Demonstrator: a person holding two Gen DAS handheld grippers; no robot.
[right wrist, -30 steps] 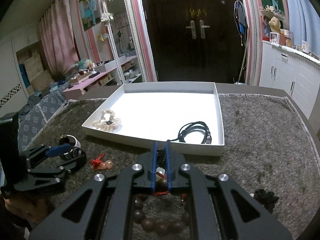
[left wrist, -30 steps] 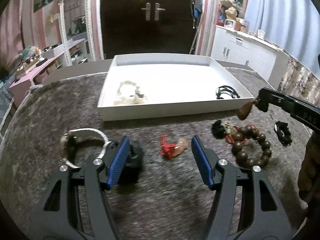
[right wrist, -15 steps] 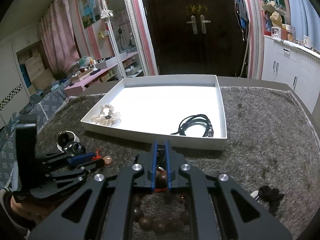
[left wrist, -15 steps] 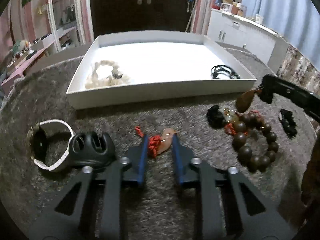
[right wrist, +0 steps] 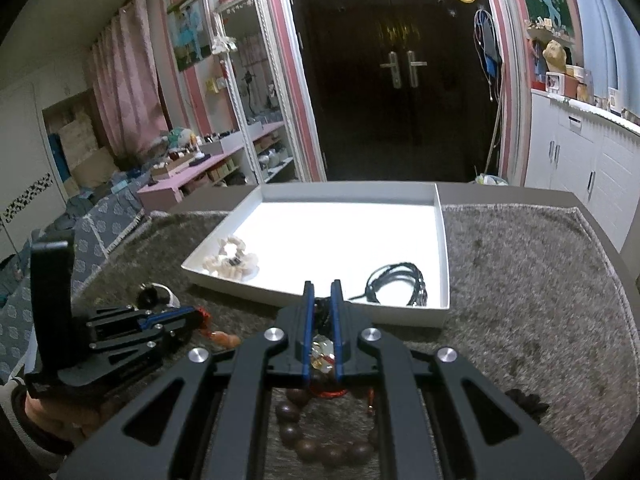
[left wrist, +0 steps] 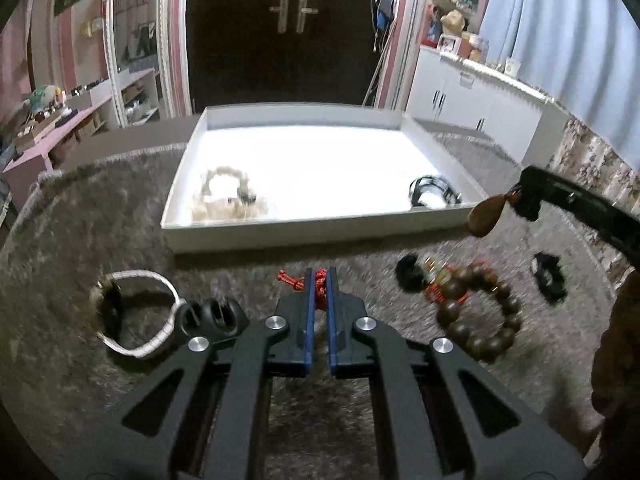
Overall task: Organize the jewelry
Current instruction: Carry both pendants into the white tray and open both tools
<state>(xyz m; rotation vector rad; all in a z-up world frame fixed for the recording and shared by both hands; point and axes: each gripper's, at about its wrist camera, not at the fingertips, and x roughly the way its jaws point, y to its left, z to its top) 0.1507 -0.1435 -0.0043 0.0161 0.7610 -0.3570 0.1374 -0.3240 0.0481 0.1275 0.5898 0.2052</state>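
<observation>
My left gripper (left wrist: 320, 276) has its jaws closing tight on the red knotted cord (left wrist: 290, 279) of a small pendant; the pads press on it. The pendant's orange stone (right wrist: 224, 338) hangs beside the left gripper (right wrist: 198, 314) in the right wrist view. My right gripper (right wrist: 321, 292) is shut on the charm end of the brown wooden bead bracelet (right wrist: 320, 448). In the left wrist view that bracelet (left wrist: 496, 320) trails on the carpet below the right gripper (left wrist: 520, 200) and its brown drop bead (left wrist: 486, 214). The white tray (left wrist: 304, 236) lies just beyond both.
In the tray lie a cream bead bracelet (left wrist: 228, 200) and a black cord necklace (left wrist: 434, 196). A white-banded watch (left wrist: 132, 312), a black clip (left wrist: 212, 316) and a black scrunchie (left wrist: 548, 278) rest on the grey carpet. A hand (right wrist: 52, 420) holds the left gripper.
The left jaws went from wide open to shut on the red cord pendant. The right gripper stayed shut on the bracelet's end.
</observation>
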